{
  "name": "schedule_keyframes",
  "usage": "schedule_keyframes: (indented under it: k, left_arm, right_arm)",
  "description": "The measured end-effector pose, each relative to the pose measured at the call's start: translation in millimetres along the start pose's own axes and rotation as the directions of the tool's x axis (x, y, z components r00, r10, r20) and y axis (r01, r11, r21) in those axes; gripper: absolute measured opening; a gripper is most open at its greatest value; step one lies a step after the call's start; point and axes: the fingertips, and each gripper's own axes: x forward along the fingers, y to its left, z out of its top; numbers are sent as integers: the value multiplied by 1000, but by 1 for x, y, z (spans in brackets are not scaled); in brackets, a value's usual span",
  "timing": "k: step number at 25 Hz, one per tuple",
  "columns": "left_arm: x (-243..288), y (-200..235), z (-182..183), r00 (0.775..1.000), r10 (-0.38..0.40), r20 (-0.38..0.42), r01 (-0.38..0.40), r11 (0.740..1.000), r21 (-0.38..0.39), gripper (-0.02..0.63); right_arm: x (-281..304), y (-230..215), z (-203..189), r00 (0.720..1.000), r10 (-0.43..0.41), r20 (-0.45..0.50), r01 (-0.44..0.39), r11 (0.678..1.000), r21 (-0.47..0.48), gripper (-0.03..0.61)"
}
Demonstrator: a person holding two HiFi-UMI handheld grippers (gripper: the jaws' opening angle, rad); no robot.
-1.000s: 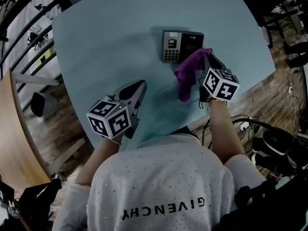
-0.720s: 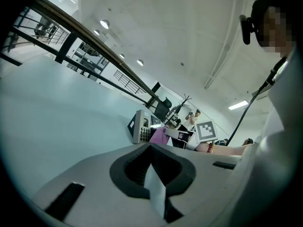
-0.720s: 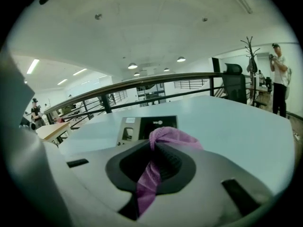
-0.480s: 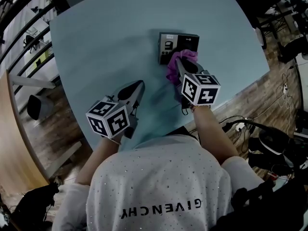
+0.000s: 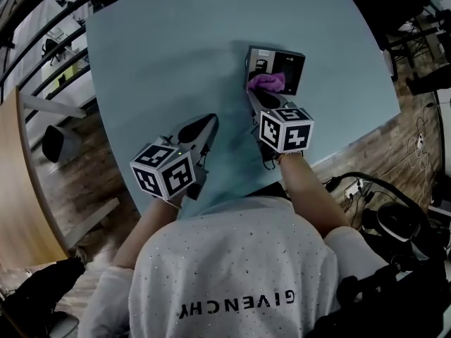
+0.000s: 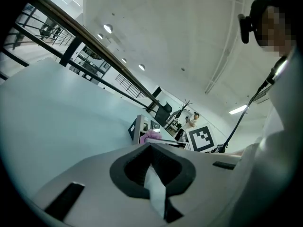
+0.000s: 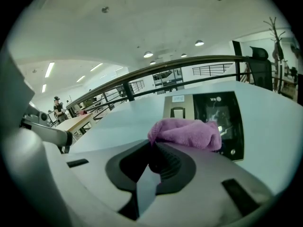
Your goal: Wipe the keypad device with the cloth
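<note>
The keypad device (image 5: 280, 67) is a dark box with a small screen, lying flat on the pale blue table (image 5: 169, 55). A purple cloth (image 5: 267, 83) is pressed on its near part, bunched up, and my right gripper (image 5: 258, 96) is shut on the cloth. In the right gripper view the cloth (image 7: 186, 133) covers the keypad area and the device (image 7: 218, 117) shows beyond it. My left gripper (image 5: 202, 129) rests low over the table to the left, apart from the device, jaws closed with nothing in them. The left gripper view shows the device (image 6: 140, 129) far ahead.
The table's near edge (image 5: 232, 189) runs just in front of the person's body. Wooden floor, cables (image 5: 366, 185) and dark gear lie to the right. A railing (image 5: 42, 55) and a wooden desk edge (image 5: 17, 189) stand at the left.
My right gripper has carried the cloth from beside the device onto its near part, and the hanging cloth is now bunched on top. The left gripper has stayed put.
</note>
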Motion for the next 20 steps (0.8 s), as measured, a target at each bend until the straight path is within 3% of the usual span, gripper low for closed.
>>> schedule_keyframes:
  k: [9, 20]
  left_arm:
    - [-8, 4, -6, 999, 40, 1, -40, 999, -5, 8]
    - [9, -14, 3, 999, 45, 7, -45, 999, 19, 8]
  right_arm:
    - [4, -1, -4, 1000, 23, 17, -23, 999, 48, 28]
    - [-16, -33, 1, 999, -8, 41, 4, 995, 98, 28]
